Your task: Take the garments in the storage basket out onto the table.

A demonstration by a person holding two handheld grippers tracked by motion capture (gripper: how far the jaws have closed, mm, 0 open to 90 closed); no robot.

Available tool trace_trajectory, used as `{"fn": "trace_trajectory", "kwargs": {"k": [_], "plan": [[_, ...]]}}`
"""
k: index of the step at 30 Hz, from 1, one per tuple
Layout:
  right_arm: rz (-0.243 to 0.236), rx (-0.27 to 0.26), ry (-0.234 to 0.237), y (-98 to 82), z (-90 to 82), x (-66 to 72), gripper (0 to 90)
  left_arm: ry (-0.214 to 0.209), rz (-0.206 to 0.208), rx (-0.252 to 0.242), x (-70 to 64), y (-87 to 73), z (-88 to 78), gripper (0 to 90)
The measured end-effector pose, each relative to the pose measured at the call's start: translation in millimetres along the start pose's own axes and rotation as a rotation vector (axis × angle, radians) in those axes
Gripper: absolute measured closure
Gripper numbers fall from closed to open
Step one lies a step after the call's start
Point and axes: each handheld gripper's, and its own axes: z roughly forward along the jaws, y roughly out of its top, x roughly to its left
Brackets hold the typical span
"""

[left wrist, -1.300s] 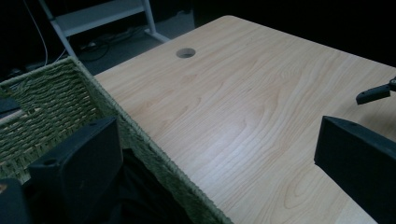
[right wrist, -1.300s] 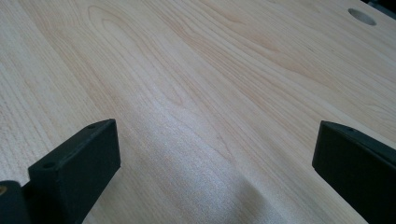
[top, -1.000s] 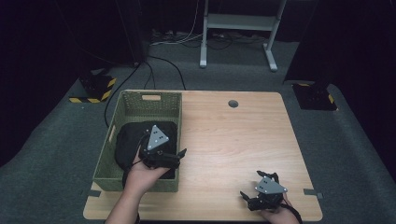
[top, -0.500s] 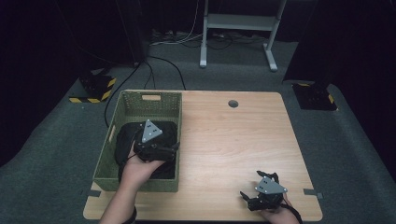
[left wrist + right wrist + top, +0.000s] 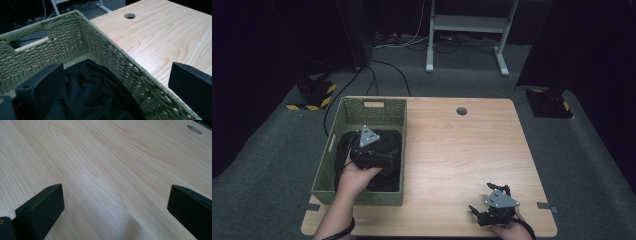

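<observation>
Left gripper view — hand-held gripper (image 5: 112,90) wide open

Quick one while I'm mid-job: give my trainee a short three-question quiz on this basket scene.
1. True or false: the left claw is shut on the black cloth.
2. Where does the black cloth lie? A) on the bare table B) in the green woven basket C) on the floor
3. Fill in: the right claw hovers open over the wooden ____.

Key
1. False; its jaws stand wide apart over the cloth.
2. B
3. table
</observation>
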Motion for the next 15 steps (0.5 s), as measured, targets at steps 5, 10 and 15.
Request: {"fn": "trace_trajectory", "kwargs": {"k": [5,10,15], "plan": [[0.001,0.000,0.001,0.0,0.0,-0.1,0.7,0.022,-0.005,0.011,8.9,0.1,3.6,1.3],[0.001,0.000,0.002,0.0,0.0,-0.2,0.7,0.043,-0.016,0.018,17.5,1.8,6.4,1.3],[0.001,-0.001,0.003,0.0,0.0,-0.4,0.6,0.063,-0.033,0.025,25.3,1.9,9.9,1.3]]}}
